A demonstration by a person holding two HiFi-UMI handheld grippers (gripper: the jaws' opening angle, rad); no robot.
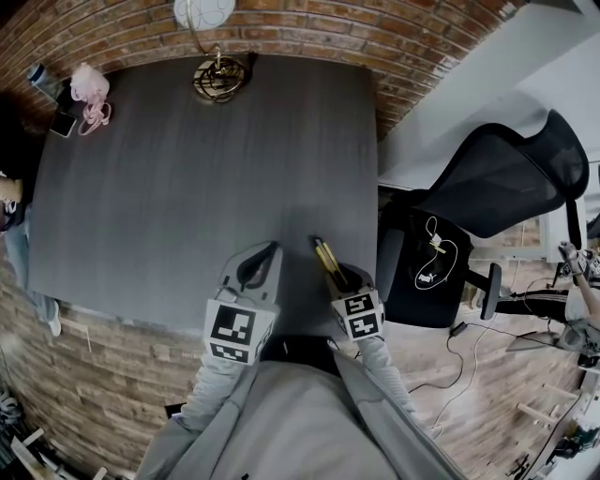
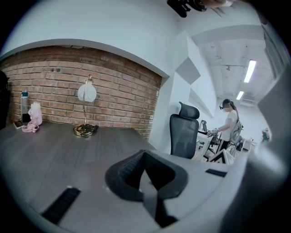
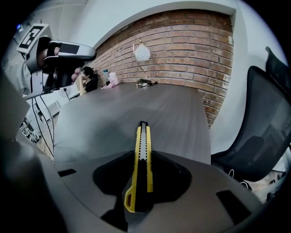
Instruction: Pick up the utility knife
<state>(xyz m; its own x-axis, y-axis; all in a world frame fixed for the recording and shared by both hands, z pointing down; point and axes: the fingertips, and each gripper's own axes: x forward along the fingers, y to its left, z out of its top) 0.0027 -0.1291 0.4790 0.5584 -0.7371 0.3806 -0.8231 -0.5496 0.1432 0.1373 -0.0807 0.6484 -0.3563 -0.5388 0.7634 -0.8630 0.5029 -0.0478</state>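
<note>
The utility knife point(image 3: 142, 146), yellow and black, stands lengthwise between the jaws of my right gripper point(image 3: 141, 175). The black pads press its two sides and its tip points out over the dark table point(image 3: 136, 109). In the head view the knife point(image 1: 324, 254) sticks forward out of the right gripper point(image 1: 337, 274) near the table's front right corner. I cannot tell whether it still touches the tabletop. To its left, my left gripper point(image 1: 265, 258) hovers over the table's front edge. Its fingers meet at the tip point(image 2: 144, 155), with nothing between them.
A brass desk lamp point(image 1: 217, 73) stands at the table's far edge by the brick wall point(image 1: 309, 23). A pink object point(image 1: 90, 90) and a bottle point(image 1: 42, 79) sit at the far left corner. A black office chair point(image 1: 487, 202) stands right of the table. A person point(image 2: 229, 125) stands far off.
</note>
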